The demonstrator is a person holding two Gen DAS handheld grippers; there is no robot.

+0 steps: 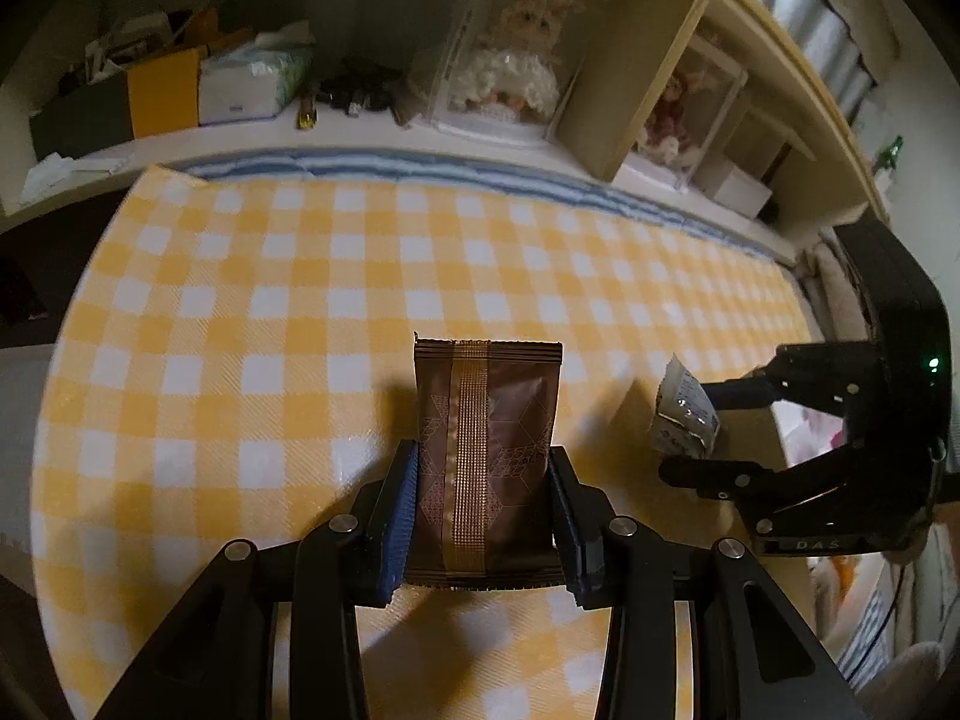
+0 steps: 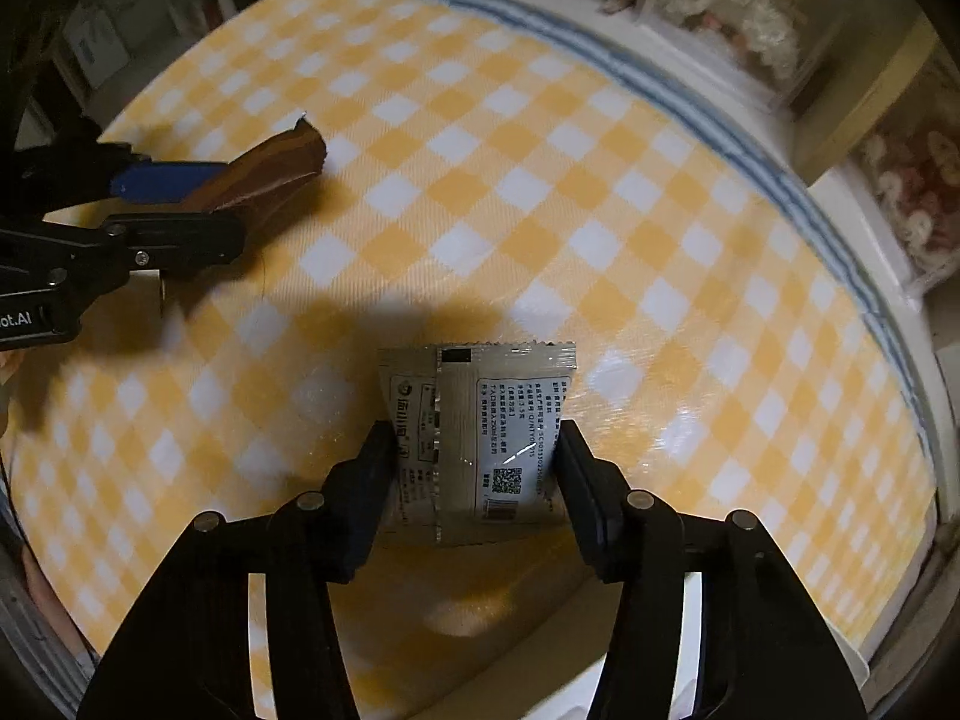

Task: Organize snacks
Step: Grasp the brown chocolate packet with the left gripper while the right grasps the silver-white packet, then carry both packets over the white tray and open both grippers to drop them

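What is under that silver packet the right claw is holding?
Only yellow checked tablecloth and shadow show beneath the silver packet. The cloth directly behind it is hidden.

The brown snack packet (image 1: 487, 456) is glossy foil with a ribbed gold seam. Right of it, the silver sachet (image 2: 480, 444) is shiny crinkled film. Under both, the checked cloth (image 1: 300, 300) has a faintly woven, slightly sheeny surface.
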